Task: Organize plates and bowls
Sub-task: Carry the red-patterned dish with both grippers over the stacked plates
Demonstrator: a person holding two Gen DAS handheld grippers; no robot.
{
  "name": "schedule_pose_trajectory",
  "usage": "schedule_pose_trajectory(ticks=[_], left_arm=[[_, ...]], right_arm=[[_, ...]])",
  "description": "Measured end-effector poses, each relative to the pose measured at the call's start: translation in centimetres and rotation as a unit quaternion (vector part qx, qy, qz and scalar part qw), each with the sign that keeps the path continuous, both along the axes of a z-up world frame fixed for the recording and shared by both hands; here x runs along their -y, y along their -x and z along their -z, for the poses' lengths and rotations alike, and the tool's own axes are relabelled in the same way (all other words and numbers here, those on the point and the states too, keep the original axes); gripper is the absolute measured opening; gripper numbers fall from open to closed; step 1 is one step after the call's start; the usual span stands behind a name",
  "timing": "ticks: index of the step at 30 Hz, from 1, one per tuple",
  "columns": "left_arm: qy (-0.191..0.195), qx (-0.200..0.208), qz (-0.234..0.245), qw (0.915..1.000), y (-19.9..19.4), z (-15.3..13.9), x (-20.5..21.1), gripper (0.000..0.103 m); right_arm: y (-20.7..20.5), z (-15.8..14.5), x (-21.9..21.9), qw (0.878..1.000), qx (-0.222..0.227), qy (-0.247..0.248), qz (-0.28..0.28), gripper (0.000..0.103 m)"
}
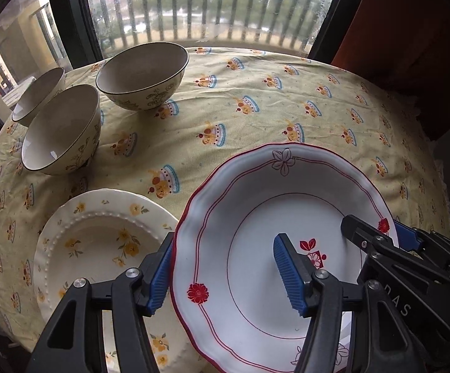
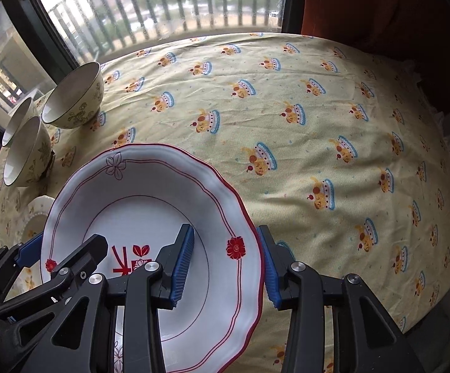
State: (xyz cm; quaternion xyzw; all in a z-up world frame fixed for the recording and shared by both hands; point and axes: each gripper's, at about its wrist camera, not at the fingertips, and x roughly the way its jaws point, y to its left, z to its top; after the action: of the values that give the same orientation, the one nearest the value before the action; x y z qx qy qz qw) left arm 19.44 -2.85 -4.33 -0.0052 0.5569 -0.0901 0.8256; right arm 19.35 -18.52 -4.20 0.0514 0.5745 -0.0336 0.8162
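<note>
Clearly the main hazard is the shared hold: the red-rimmed plate [image 1: 256, 217] hangs between two grippers, each straddling one side of its rim, and if the two hands drift apart or tilt unevenly the rim could slide out of one pair of pads and the plate would drop onto the cream floral plate [image 1: 100, 233] just beside it. The left gripper [image 1: 225, 276] stands roughly half open with one blue pad outside the rim and the other over the plate's well; the right gripper [image 2: 225, 264] is parted a little less, astride the opposite rim in the same way. Whether the pads actually pinch the rim or merely bracket it cannot be told in either view, which adds to the risk. A second worry is the three bowls [image 1: 63, 130] clustered near the window edge of the table; a wide swing that way could knock them.

The plate itself is white and glossy, with a scalloped red edge, thin red lines, red flowers and a red emblem in the centre. It looks smooth and slippery. It sits over the near part of the yellow patterned tablecloth [image 2: 318, 124], apparently lifted clear of it.
</note>
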Motion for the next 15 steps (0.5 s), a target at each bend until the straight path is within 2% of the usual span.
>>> schedule_pose_trajectory(ticks=[8,15], left_arm=[[0.001,0.023,-0.012,0.9997,1.6,-1.0,-5.5,0.063],[0.006,0.024,-0.034,0.9991,2.4,-0.6,-9.3,0.063]], right_arm=[[1.6,-1.3,-5.6,1.0,0.019,-0.001,-0.01,0.046],[1.9,-1.1,-9.9,0.999,0.022,0.004,-0.036,0.046]])
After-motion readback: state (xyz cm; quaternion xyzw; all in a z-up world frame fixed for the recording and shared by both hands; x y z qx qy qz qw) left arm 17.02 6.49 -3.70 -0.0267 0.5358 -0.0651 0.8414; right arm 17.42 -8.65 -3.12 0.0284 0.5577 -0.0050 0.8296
